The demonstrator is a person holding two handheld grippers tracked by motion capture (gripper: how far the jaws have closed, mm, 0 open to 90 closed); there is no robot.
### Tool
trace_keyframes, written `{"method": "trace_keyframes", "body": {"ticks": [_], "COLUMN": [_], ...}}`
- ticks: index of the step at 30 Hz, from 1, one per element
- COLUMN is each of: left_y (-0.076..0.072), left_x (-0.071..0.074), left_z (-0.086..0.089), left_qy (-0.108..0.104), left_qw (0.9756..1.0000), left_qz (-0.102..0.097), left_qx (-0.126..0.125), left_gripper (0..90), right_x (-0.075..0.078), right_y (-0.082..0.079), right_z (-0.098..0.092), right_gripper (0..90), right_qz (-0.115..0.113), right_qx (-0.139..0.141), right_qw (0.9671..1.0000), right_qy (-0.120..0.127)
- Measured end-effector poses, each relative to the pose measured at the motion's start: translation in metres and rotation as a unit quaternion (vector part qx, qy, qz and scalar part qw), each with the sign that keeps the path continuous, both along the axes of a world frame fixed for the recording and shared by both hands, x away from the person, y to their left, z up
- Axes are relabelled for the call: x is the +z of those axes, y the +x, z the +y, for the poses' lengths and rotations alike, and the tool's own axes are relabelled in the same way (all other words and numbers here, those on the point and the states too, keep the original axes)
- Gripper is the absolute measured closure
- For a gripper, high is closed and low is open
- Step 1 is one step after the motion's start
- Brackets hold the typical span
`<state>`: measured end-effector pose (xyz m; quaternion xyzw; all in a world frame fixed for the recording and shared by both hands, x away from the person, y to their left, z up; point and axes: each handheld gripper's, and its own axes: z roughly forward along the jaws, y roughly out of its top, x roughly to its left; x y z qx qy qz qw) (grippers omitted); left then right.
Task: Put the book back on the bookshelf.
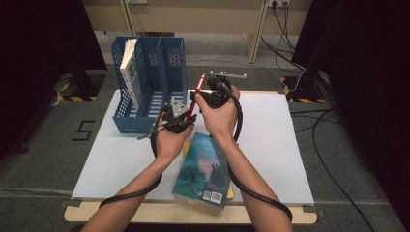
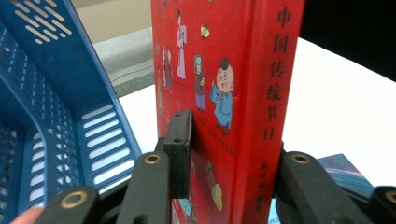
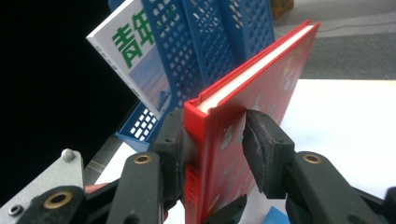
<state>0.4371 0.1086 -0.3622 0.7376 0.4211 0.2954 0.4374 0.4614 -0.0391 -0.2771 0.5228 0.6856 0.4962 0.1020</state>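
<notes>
A red hardcover book (image 1: 196, 94) stands upright above the white table, between my two hands. In the left gripper view the red book (image 2: 224, 70) shows its cartoon cover and spine. My left gripper (image 2: 229, 154) is shut on its lower part, one pad (image 2: 180, 140) pressed flat on the cover. My left gripper (image 1: 186, 116) holds it from below left. In the right gripper view the red book (image 3: 243, 93) sits between the jaws of my right gripper (image 3: 212, 140). The right-hand pad (image 3: 261, 154) stands slightly off the cover, so this gripper is open around the book.
A blue three-slot file rack (image 1: 150, 82) stands at the back left with a white and green book (image 1: 129, 67) in its left slot. A teal book (image 1: 205, 169) lies flat near the front edge of the white table (image 1: 270, 145). Cables trail from both grippers.
</notes>
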Motion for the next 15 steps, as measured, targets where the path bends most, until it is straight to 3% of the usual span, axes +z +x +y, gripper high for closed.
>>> {"method": "trace_keyframes", "body": {"ticks": [5,10,15], "left_y": [0.001,0.0,-0.005], "left_x": [0.003,0.003,0.001], "left_z": [0.009,0.021,0.03], "left_qy": [-0.006,-0.017,-0.019], "left_qw": [1.0,0.9997,0.9996], "left_qz": [0.004,0.009,0.011], "left_qx": [0.006,0.014,0.018], "left_gripper": [69.7,72.2,74.9], "right_x": [0.005,0.009,0.004], "right_y": [-0.007,-0.014,-0.013], "right_z": [0.002,-0.004,-0.018], "right_gripper": [60.5,60.6,61.2], "right_qz": [-0.012,-0.031,-0.02], "right_qx": [0.021,0.021,0.006], "right_qw": [0.9996,0.9991,0.9996], "right_qy": [0.014,0.02,0.019]}}
